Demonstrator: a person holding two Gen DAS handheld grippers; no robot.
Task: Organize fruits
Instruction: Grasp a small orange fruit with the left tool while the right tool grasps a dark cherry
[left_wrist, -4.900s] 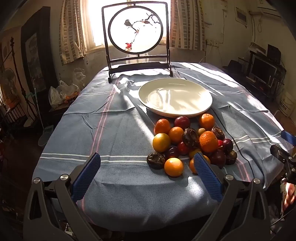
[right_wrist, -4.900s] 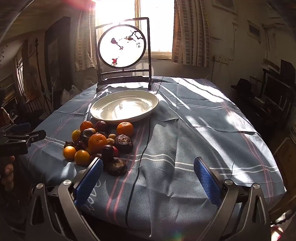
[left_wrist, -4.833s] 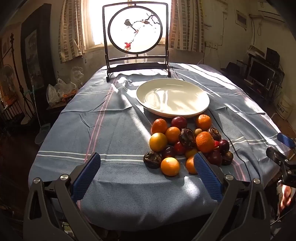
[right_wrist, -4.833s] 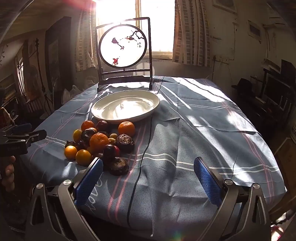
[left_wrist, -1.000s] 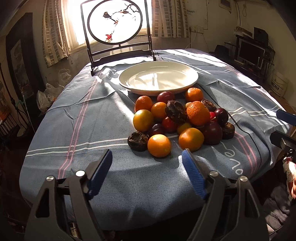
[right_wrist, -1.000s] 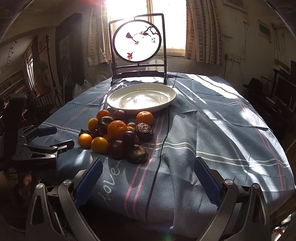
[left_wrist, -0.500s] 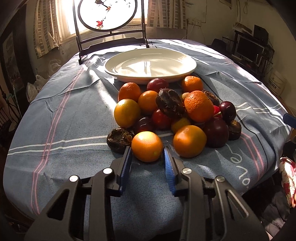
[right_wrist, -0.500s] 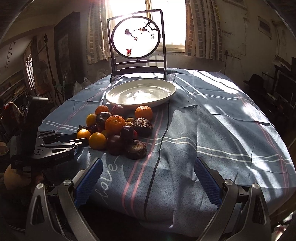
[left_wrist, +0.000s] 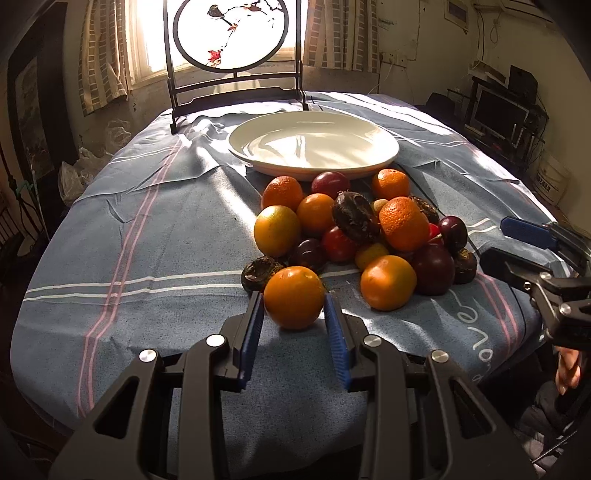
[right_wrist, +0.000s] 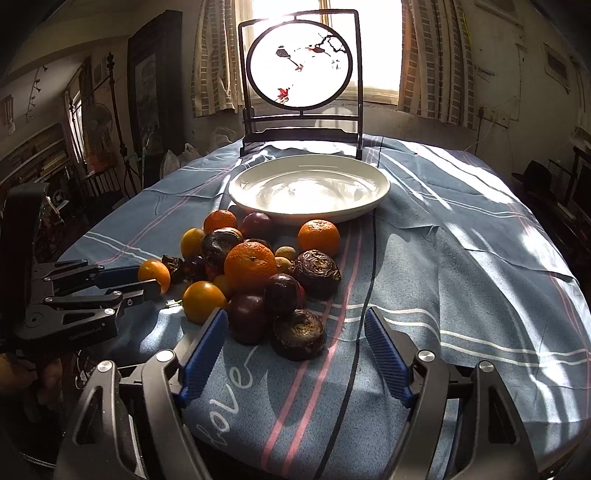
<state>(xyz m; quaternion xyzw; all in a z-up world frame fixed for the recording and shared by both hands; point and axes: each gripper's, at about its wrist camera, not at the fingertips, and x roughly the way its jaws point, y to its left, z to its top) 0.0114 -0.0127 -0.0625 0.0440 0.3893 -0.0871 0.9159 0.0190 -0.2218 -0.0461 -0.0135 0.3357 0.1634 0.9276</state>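
Note:
A pile of fruit lies on the blue tablecloth in front of a big empty white plate (left_wrist: 314, 162): oranges, dark plums, wrinkled dark fruits. My left gripper (left_wrist: 294, 308) has its blue pads closed against both sides of the nearest orange (left_wrist: 294, 302), which sits on the cloth; it also shows in the right wrist view (right_wrist: 154, 274). My right gripper (right_wrist: 295, 341) is open, its jaws wide around the near edge of the pile, by a dark plum (right_wrist: 246, 322) and a wrinkled dark fruit (right_wrist: 298, 334). The plate also shows in the right wrist view (right_wrist: 369, 206).
A round painted screen on a dark stand (left_wrist: 236, 48) stands behind the plate at the table's far edge. A thin black cable (right_wrist: 364, 295) runs over the cloth to the right of the pile. The table's front edge is close below both grippers.
My left gripper has moved forward and closed on the nearest orange. My right gripper has moved in toward the pile and narrowed somewhat, still open.

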